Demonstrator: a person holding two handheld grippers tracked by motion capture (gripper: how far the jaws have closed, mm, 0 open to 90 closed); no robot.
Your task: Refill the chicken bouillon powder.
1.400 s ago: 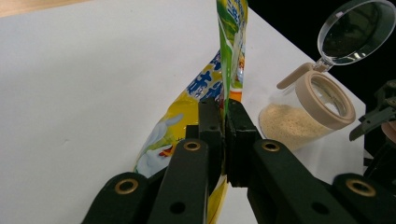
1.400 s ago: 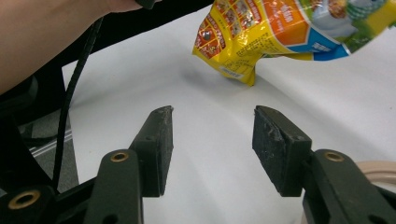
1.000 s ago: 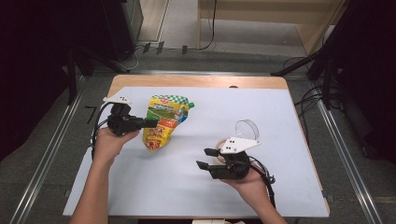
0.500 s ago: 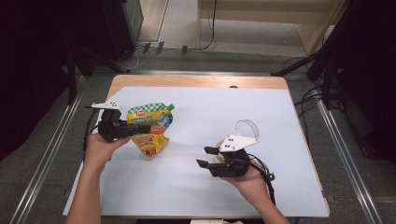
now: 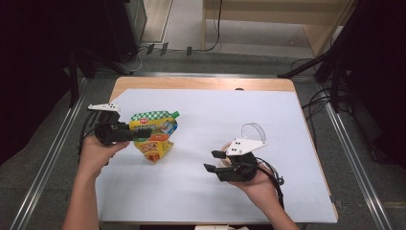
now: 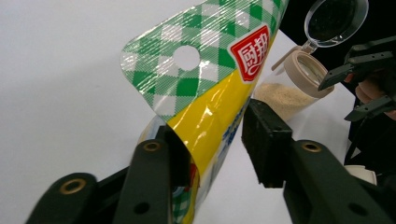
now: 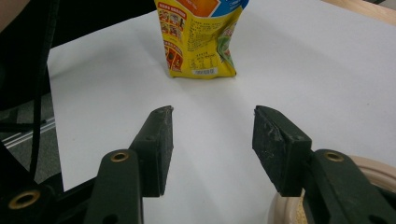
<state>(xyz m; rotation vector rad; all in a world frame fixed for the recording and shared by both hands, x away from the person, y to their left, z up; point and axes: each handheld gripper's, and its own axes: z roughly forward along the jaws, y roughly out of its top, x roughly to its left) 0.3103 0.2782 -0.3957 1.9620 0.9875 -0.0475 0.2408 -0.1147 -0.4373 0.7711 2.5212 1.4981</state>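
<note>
A yellow pouch [image 5: 154,139] with a green checked top stands on the white sheet [image 5: 268,120] at the left. In the left gripper view the pouch [image 6: 210,70] sits between the jaws of my left gripper [image 6: 217,126], which have just been opening. One pad touches the pouch and a gap shows at the other pad. My right gripper [image 5: 213,161] stands open over the sheet with nothing between its fingers [image 7: 159,135]. It points at the pouch [image 7: 201,42]. A beige-rimmed jar [image 6: 289,88] of pale grains, its clear lid [image 6: 334,18] flipped up, sits beside that gripper.
The white sheet covers most of a wooden table [image 5: 191,84]. Metal rails [image 5: 349,143] run along both sides of the table. A dark cable [image 5: 273,177] trails from the right gripper. The jar's rim [image 7: 373,168] lies just beside the right gripper's right jaw.
The left gripper carried the pouch left and toward the person, and the pouch now stands on its base. The left jaws have spread apart. The right hand kept still.
</note>
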